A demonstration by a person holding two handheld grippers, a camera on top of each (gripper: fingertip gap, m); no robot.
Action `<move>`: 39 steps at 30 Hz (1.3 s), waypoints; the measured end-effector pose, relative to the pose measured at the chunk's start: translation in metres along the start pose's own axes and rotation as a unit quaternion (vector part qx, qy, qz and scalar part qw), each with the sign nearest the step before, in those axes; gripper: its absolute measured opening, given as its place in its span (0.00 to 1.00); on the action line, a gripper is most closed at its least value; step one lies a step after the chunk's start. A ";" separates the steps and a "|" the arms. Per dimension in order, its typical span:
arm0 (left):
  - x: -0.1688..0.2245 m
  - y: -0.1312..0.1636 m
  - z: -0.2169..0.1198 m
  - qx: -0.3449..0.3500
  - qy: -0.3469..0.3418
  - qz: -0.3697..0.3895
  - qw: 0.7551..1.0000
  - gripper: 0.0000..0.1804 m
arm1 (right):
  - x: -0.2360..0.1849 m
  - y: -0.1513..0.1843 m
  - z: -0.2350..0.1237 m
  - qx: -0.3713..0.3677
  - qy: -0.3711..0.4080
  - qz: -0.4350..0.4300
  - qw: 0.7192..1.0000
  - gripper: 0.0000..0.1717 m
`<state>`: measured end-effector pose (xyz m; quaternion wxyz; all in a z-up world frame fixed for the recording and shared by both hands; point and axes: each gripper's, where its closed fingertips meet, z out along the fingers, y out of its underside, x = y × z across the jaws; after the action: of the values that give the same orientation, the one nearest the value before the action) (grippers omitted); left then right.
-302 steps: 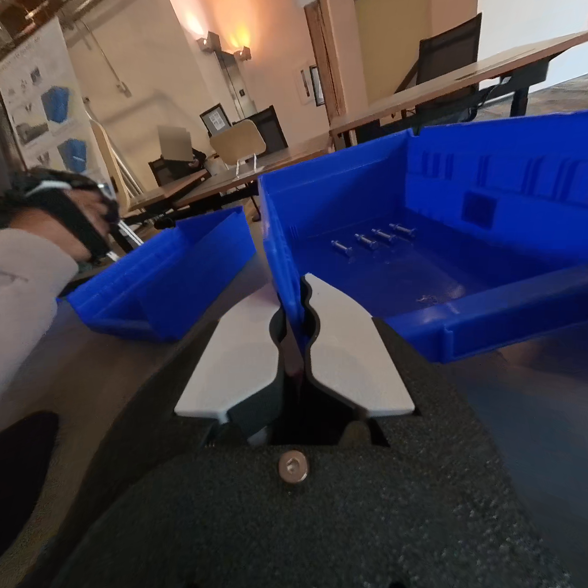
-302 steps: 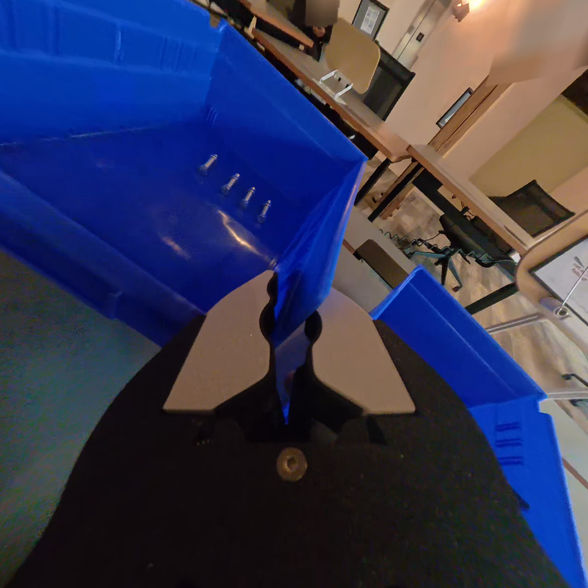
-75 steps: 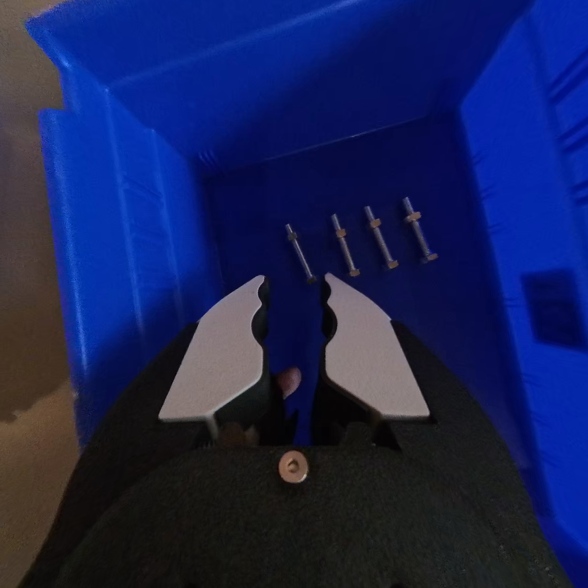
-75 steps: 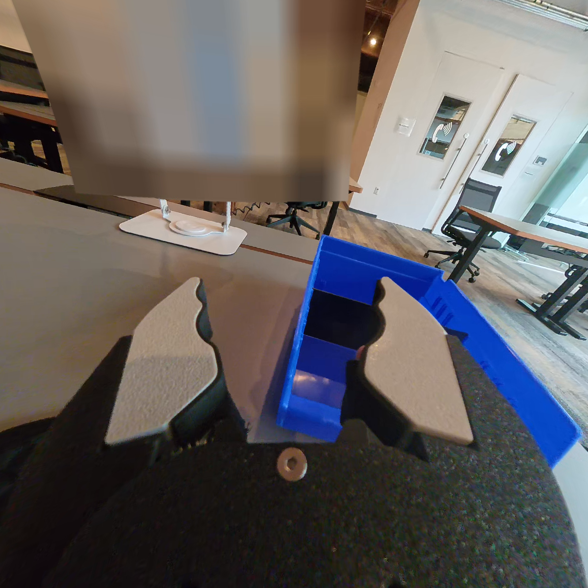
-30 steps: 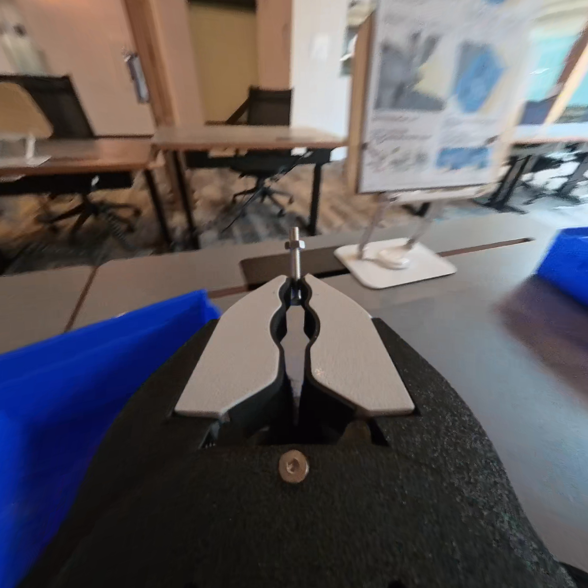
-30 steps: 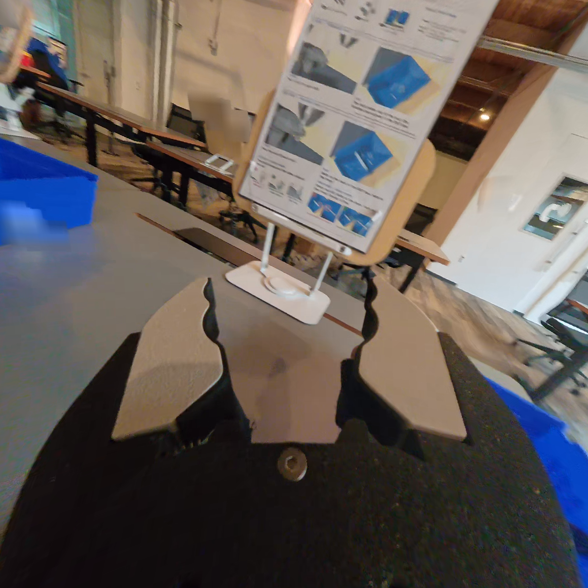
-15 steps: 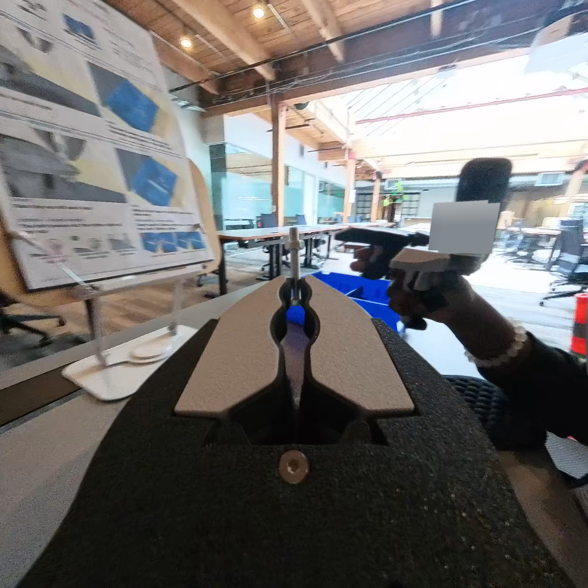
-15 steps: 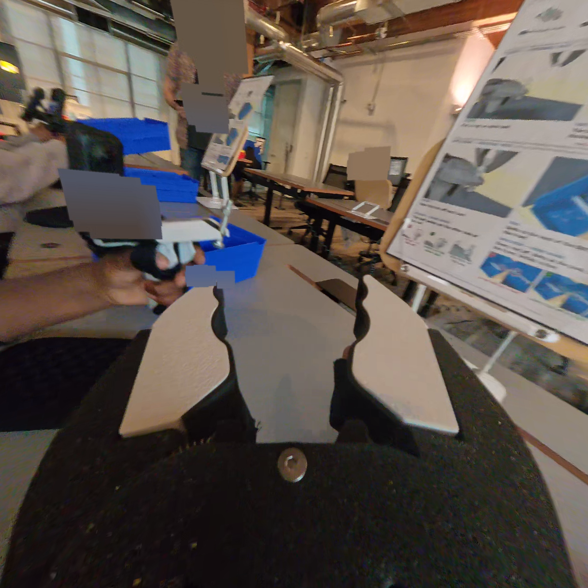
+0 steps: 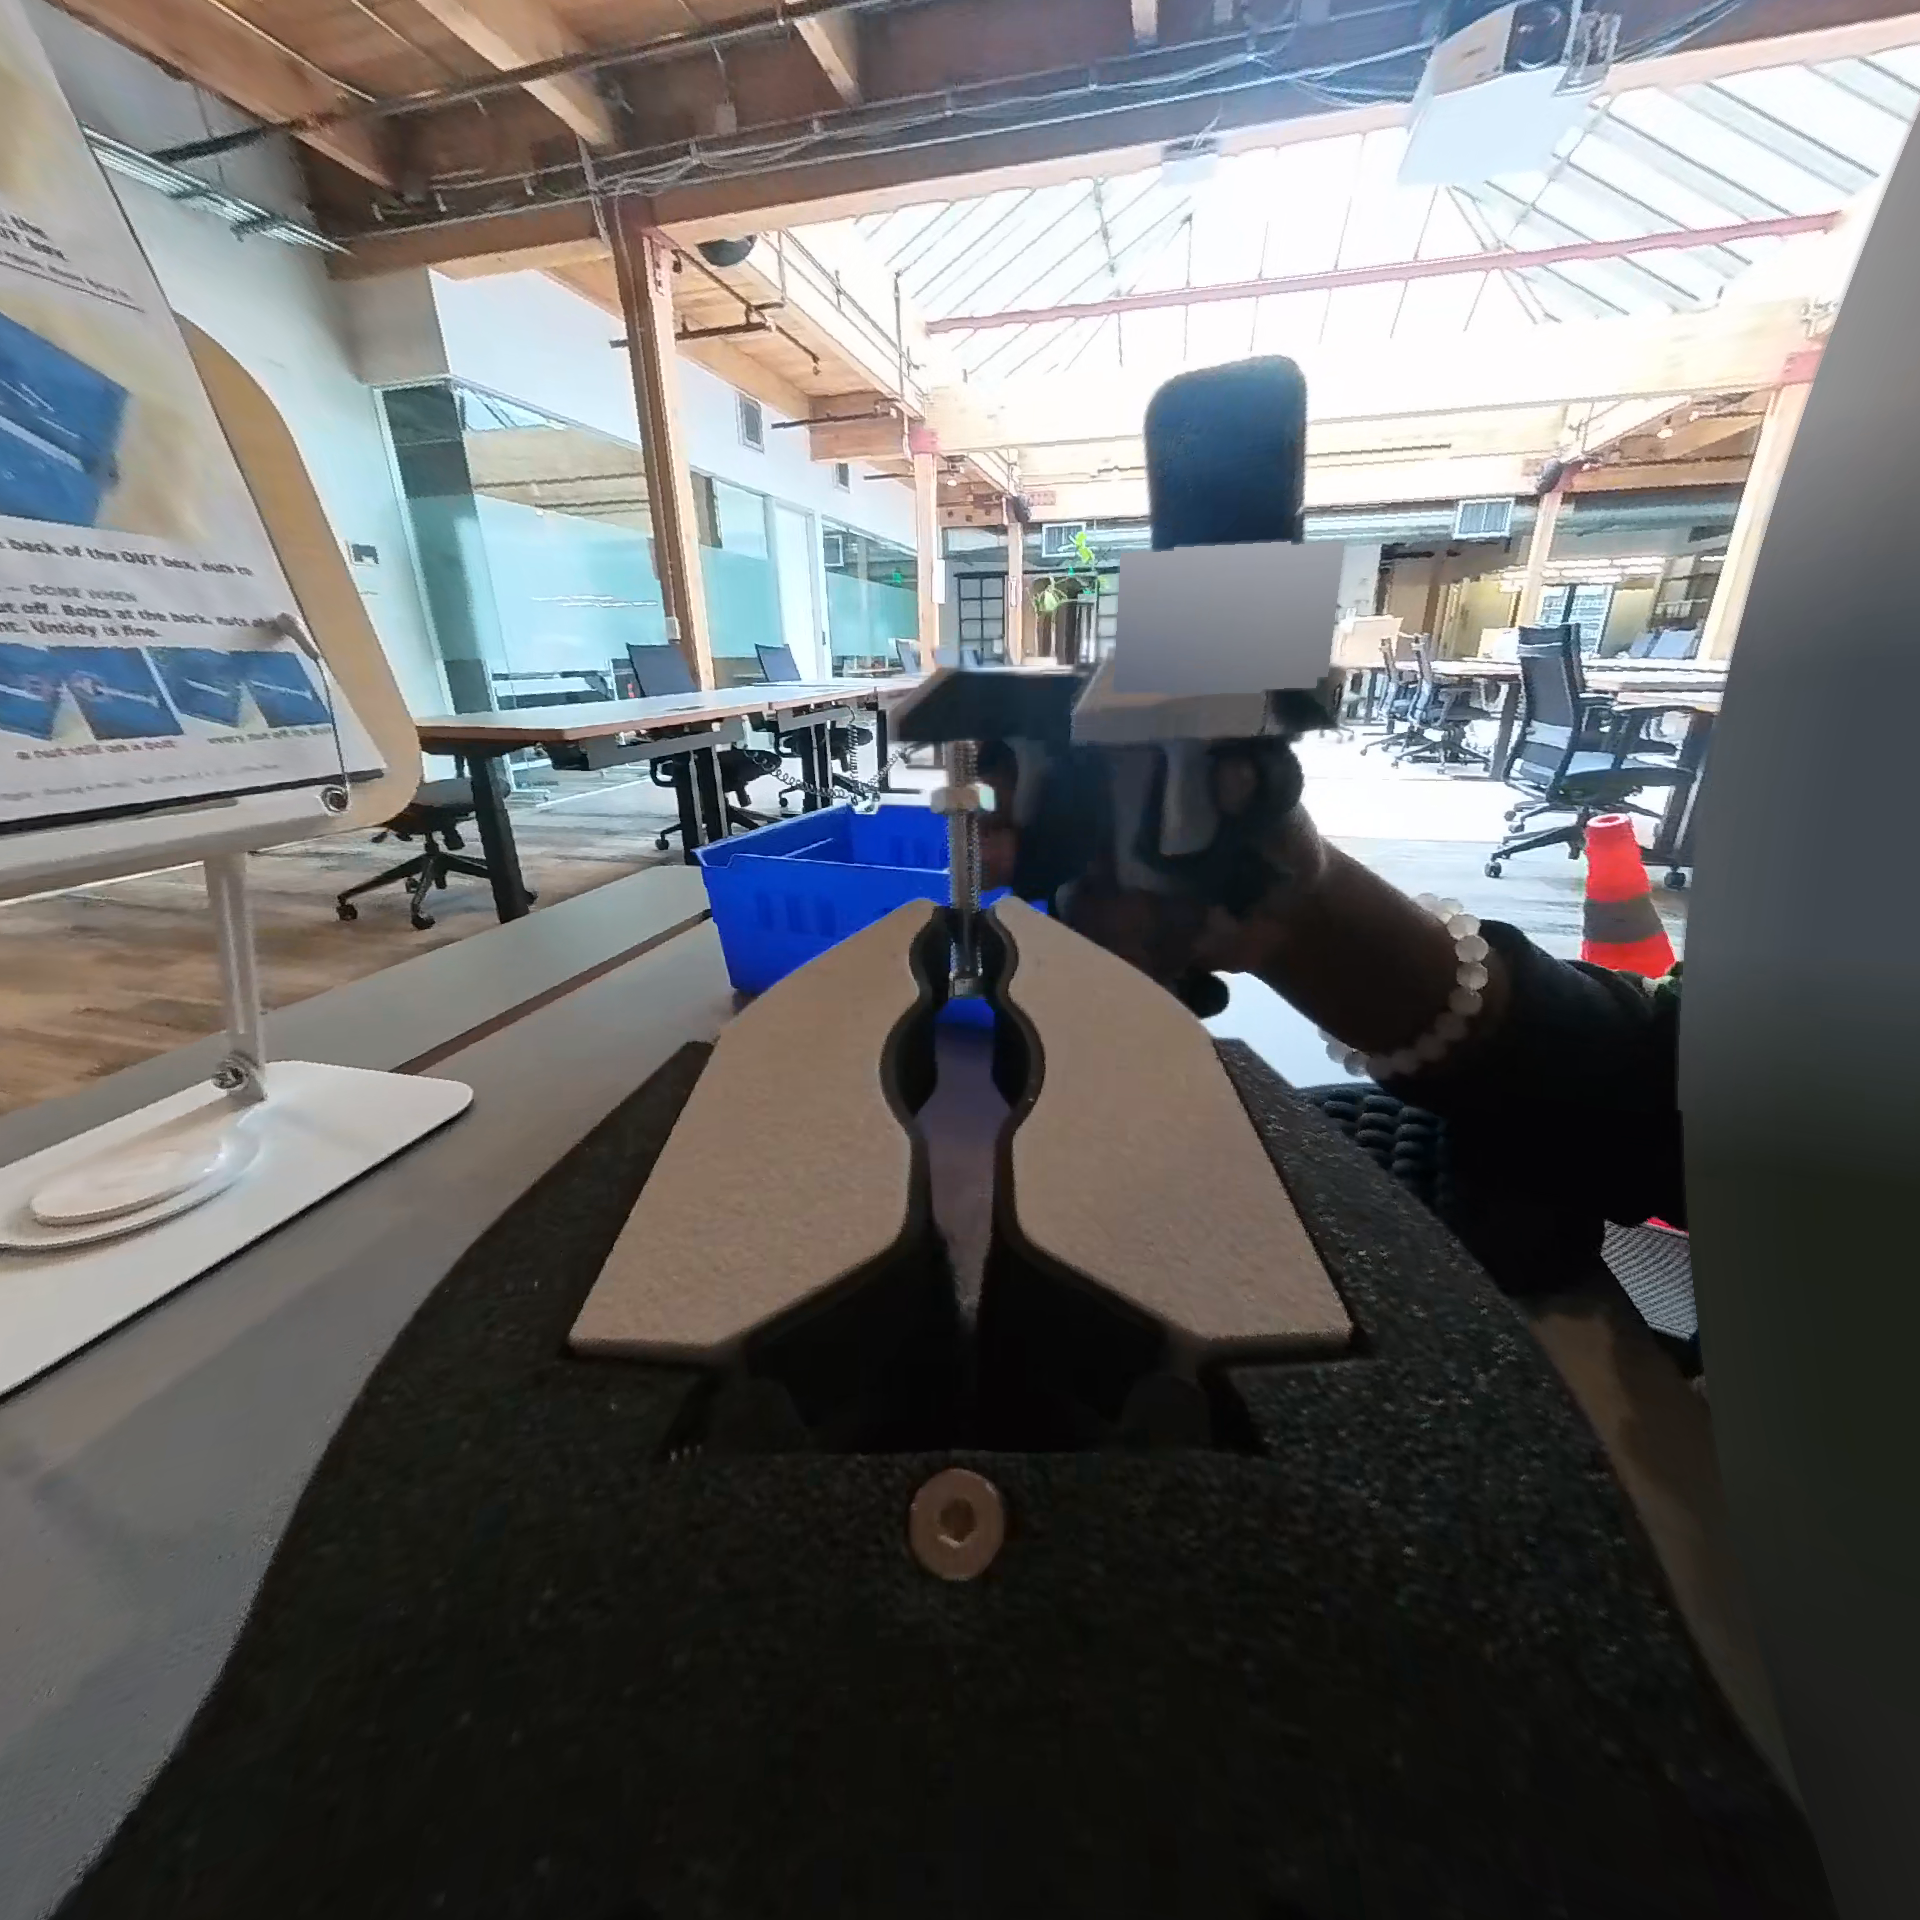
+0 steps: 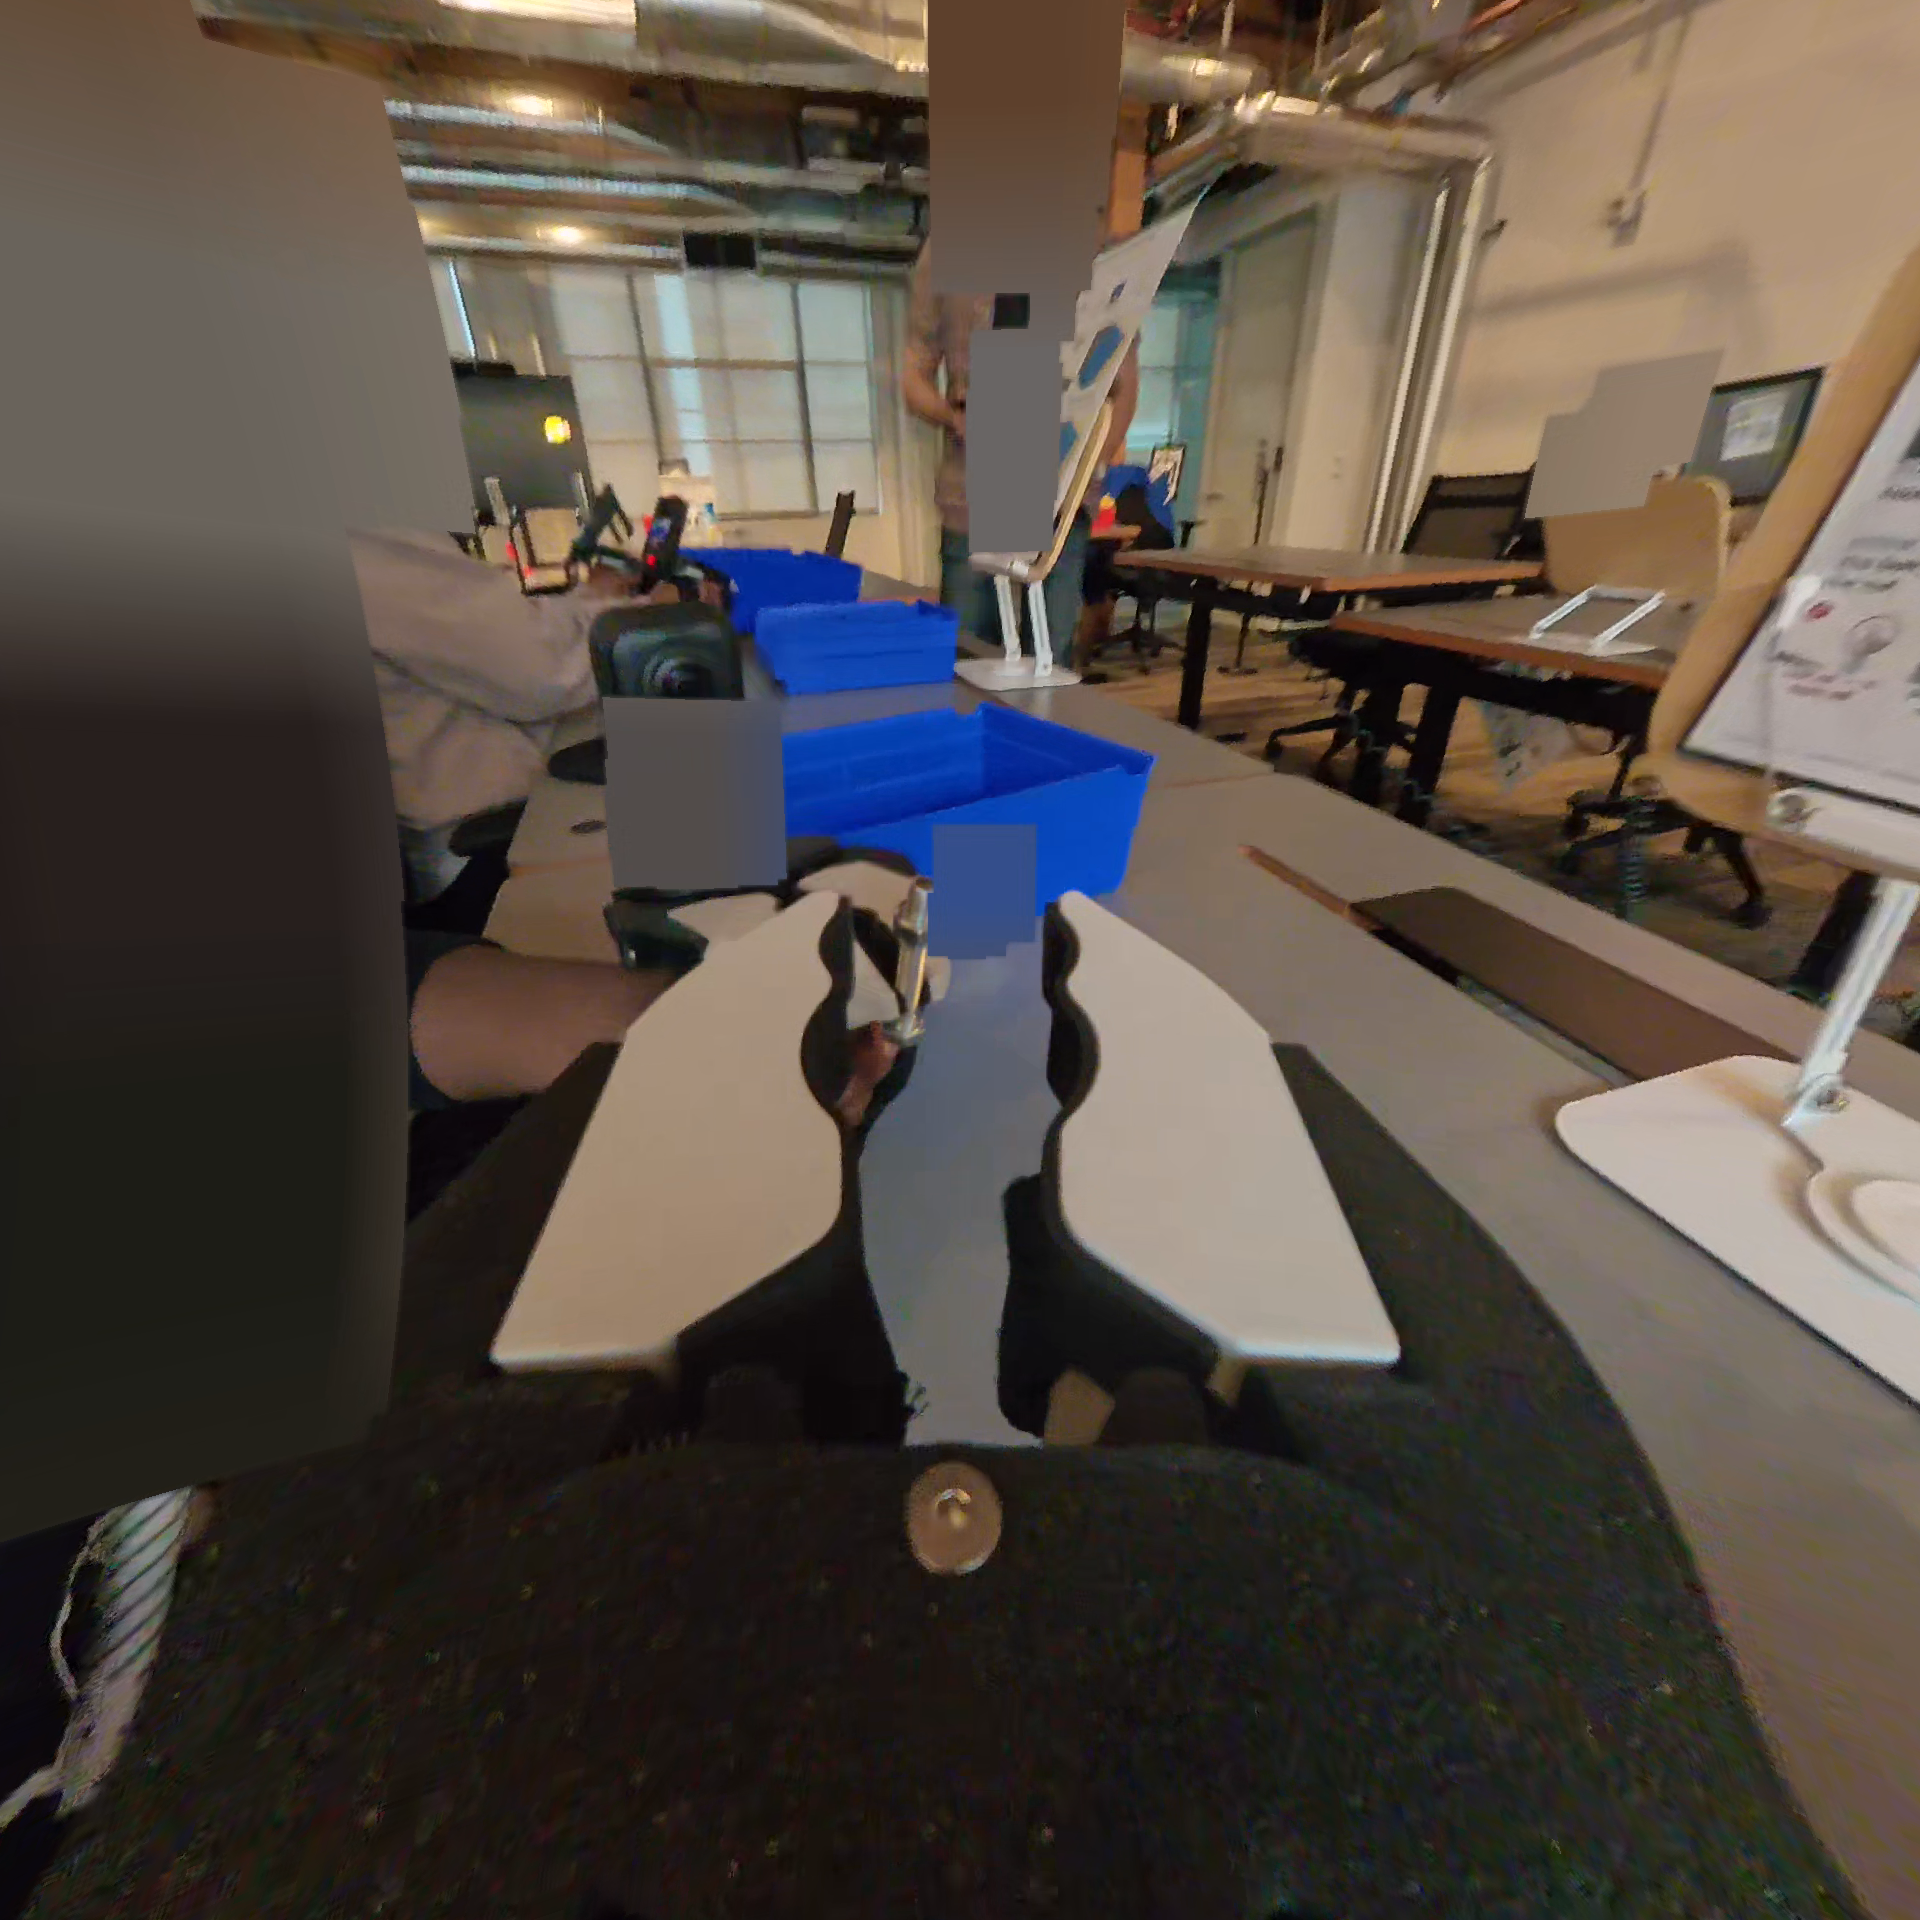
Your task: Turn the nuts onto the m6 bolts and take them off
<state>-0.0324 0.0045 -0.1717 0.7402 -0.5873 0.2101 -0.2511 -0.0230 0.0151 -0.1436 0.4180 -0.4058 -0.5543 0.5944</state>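
- left gripper [image 9: 962, 935] pinches the bolt [image 9: 961, 883] near its head, shank upright, nut [image 9: 962, 798] high on the thread.
- right gripper [image 10: 948, 940] spread, bolt between its fingers, untouched.
- advice: centre on the nut, close squarely, hold the bolt steady.

The bolt [image 9: 964, 894] stands upright in the left claw [image 9: 964, 935], a bin [image 9: 821, 894] behind it on the table [image 9: 540, 997].

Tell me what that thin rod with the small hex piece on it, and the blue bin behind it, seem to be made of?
The bolt and its nut look like bright metal, probably plated steel: silvery shine, visible threads. The blue bin looks like moulded plastic: even saturated colour, ribbed wall, slight gloss.
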 end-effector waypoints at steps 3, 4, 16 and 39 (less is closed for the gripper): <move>0.003 0.002 0.002 -0.003 0.006 0.001 1.000 0.03 | -0.005 0.014 0.008 -0.032 -0.014 -0.004 0.999 0.16; 0.004 0.003 0.002 -0.003 0.008 0.002 1.000 0.03 | -0.007 0.016 0.010 -0.033 -0.017 -0.004 0.999 0.14; 0.010 0.039 0.007 -0.110 0.022 0.032 0.993 0.19 | -0.015 0.028 0.014 -0.068 -0.027 -0.045 0.996 0.05; 0.021 0.053 0.010 -0.136 0.051 0.026 0.989 0.02 | -0.026 0.041 0.018 -0.087 -0.062 -0.053 0.993 0.05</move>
<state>-0.0029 0.0091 -0.2212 0.6481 -0.6634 0.2944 -0.2306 -0.0336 -0.0169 -0.1830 0.3766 -0.3730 -0.6496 0.5450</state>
